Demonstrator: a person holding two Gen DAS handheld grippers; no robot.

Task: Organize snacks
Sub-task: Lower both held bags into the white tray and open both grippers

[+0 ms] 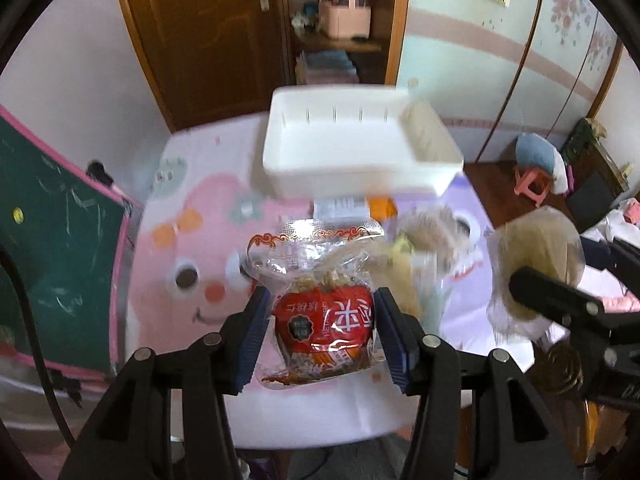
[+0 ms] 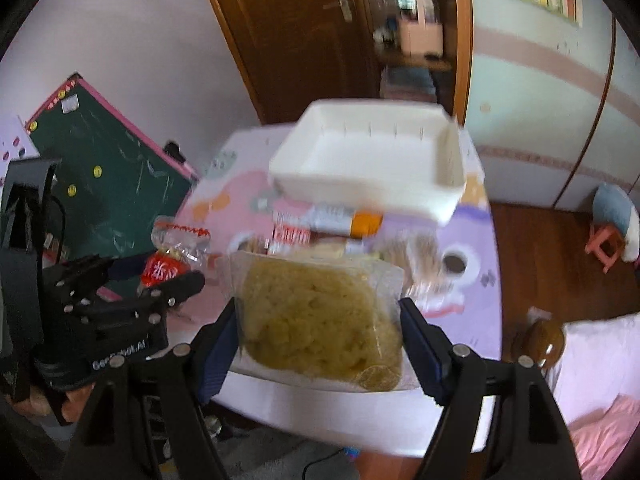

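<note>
Red-and-clear plastic: the walnut snack bag [image 1: 324, 312] sits clamped betw. the blue pads of the left gripper [image 1: 320, 328], pads pressed on both its sides, bag lifted off the tablecloth [image 1: 192, 240] and hanging on the near side of the white bin [image 1: 360, 168]. Same bag shows small in the right wrist view [image 2: 168, 268], well to the left of the bin.

Clear pouch of yellow crumbly snack [image 2: 320, 320] is gripped by the right gripper [image 2: 320, 336], one pad on each flank, pouch also up in the air, near side of the bin and a bit right of its centre. Left wrist view shows that pouch [image 1: 536, 276] off to the bin's near-right, blurred.

Step, as I read it: both hands loaded, carry phase; bin [image 2: 368, 168] looks bare inside, so nothing stowed yet. Next move prob. needs each bag taken fwd over the bin's near wall, then grip let go w/ the bag low enough not to bounce out. Best one hand at a time, since both bags head for the same opening.

More snacks lie on the cloth just in front of the bin: an orange-capped white pack [image 2: 344, 218] touching or nearly touching its near wall, plus blurred pouches [image 1: 428, 232] beside it; can't tell what those are.
</note>
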